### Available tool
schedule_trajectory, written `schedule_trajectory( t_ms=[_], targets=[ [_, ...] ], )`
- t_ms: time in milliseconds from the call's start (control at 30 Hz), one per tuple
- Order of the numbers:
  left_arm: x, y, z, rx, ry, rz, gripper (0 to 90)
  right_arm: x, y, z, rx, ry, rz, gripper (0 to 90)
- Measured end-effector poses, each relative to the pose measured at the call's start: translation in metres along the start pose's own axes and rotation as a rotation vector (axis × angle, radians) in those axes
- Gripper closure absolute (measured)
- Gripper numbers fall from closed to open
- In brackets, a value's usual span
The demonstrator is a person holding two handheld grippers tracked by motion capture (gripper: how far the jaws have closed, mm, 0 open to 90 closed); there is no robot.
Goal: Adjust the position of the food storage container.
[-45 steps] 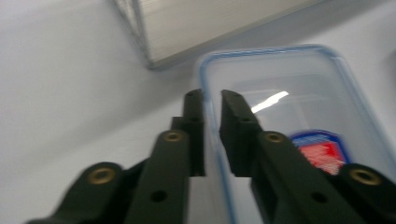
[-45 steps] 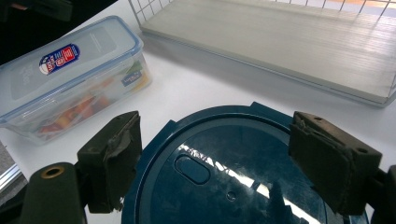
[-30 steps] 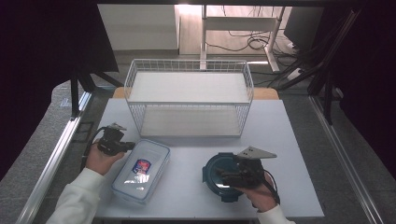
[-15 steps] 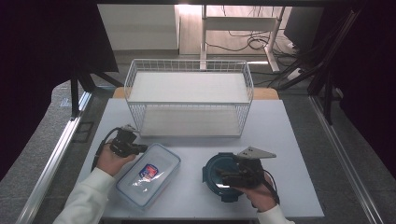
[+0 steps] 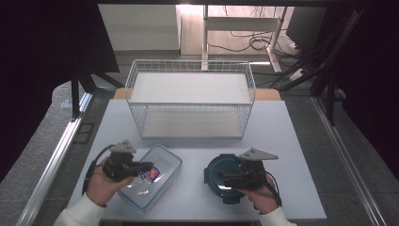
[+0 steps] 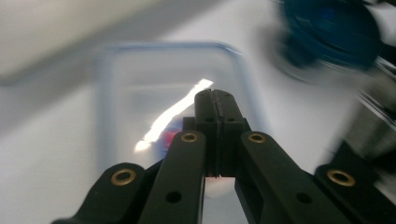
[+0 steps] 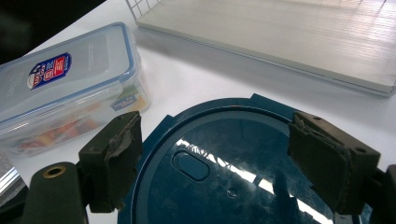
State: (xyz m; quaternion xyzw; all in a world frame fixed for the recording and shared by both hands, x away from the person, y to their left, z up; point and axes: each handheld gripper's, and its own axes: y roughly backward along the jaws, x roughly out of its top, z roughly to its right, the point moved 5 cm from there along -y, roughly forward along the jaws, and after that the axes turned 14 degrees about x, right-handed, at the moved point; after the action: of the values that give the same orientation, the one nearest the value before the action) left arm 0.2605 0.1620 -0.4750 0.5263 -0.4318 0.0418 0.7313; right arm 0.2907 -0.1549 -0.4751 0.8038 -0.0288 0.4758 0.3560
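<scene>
High view is showing the left gripper (image 5: 141, 166) hovering over the near-left part of the white table (image 5: 291, 141), its tips lying above the lid of the clear rectangular container (image 5: 157, 181), close to the red and blue label. Left gripper view is looking along the jaws, which are sitting pressed together with no gap and nothing between them (image 6: 215, 100); the container (image 6: 140, 93) is lying right under and beyond the tips, blurred, with a pale blue rim and a bright glare streak across its lid.

Over at the near-right, the right gripper (image 5: 225, 175) is resting above the round dark blue container (image 5: 214, 176), which is standing on the table well apart from the clear one. Right gripper view is showing its jaws spread wide (image 7: 233, 144), one pad at each side of the blue lid (image 7: 224, 158), with nothing gripped; whether the pads are touching the rim I cannot tell. That lid is glossy, with a small oval recess near its middle and tabs sticking out at the rim.

Behind both containers, the white wire basket (image 5: 190, 101) is standing at the far side of the table
</scene>
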Motion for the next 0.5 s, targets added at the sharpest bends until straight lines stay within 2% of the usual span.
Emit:
schedule_trajectory(
  t_ms=[33, 67, 100, 133, 167, 200, 333, 500],
  targets=[
    [-0.007, 0.001, 0.016, -0.025, -0.028, -0.02, 90.0, 0.0, 0.0, -0.001, -0.007, 0.008, 0.007, 18.3],
    [-0.011, 0.0, 0.023, -0.028, -0.044, -0.033, 90.0, 0.0, 0.0, -0.001, -0.007, 0.008, 0.007, 18.3],
    [-0.021, -0.003, 0.039, -0.041, -0.062, -0.06, 90.0, 0.001, 0.001, -0.002, -0.007, 0.008, 0.013, 18.6],
    [-0.021, -0.003, 0.039, -0.041, -0.062, -0.06, 90.0, 0.001, 0.001, -0.002, -0.007, 0.008, 0.013, 18.6],
    [-0.029, -0.007, 0.049, -0.044, -0.084, -0.085, 90.0, 0.001, 0.002, -0.003, -0.007, 0.004, 0.018, 18.7],
    [-0.029, -0.007, 0.049, -0.044, -0.084, -0.085, 90.0, 0.001, 0.002, -0.003, -0.007, 0.004, 0.018, 18.7],
    [-0.042, -0.014, 0.065, -0.06, -0.138, -0.128, 90.0, 0.001, 0.002, -0.002, -0.007, 0.003, 0.017, 18.6],
    [-0.053, -0.021, 0.065, -0.007, -0.146, -0.147, 90.0, -0.001, 0.0, -0.002, -0.006, 0.002, 0.011, 18.6]
  ],
)
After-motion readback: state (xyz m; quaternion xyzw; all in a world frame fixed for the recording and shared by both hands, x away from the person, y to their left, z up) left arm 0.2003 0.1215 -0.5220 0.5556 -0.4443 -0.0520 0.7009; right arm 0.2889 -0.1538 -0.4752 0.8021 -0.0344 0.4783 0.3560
